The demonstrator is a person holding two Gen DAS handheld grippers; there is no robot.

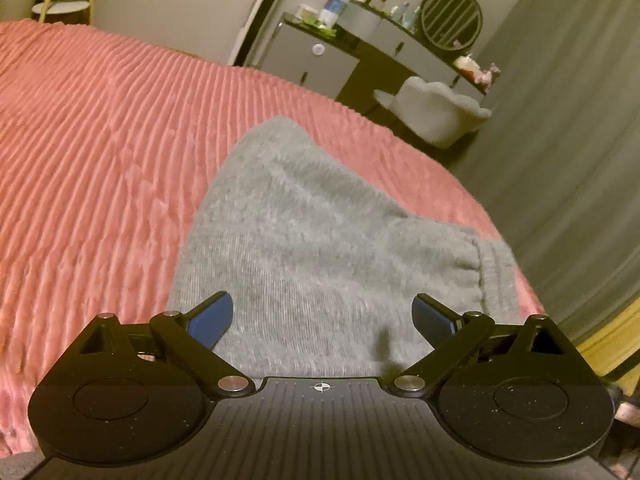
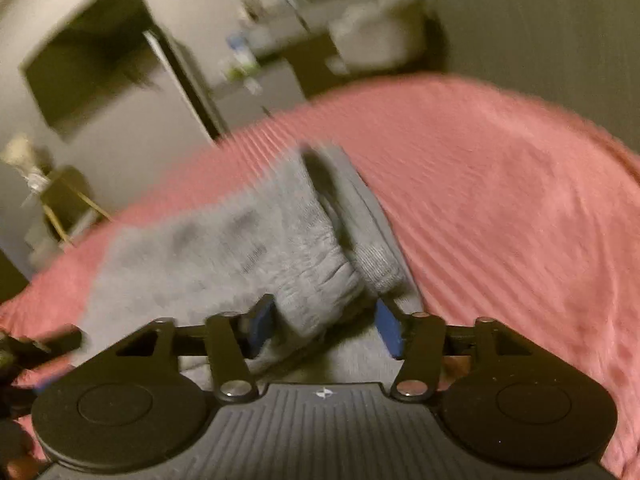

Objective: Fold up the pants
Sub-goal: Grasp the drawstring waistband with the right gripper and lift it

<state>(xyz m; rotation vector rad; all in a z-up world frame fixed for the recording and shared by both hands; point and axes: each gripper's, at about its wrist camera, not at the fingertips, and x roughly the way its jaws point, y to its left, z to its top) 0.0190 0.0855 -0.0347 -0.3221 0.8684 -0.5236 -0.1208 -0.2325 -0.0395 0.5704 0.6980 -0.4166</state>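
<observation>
Pants [image 1: 312,240]: grey, bunched and partly folded on pink ribbed bedspread [image 1: 100,140], presumably for a flat folding surface. Left gripper [image 1: 322,320] spread wide above cloth, gripping nothing. Right gripper [image 2: 325,330] parted around ribbed cuff [image 2: 372,248], not clamped. Dresser [image 1: 320,56], chair [image 1: 436,112] beyond; nothing obstructing.

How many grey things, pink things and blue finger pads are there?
Grey pants: 1
Pink bedspread: 1
Blue finger pads: 4, two on the left gripper, two on the right gripper
Total: 6
</observation>
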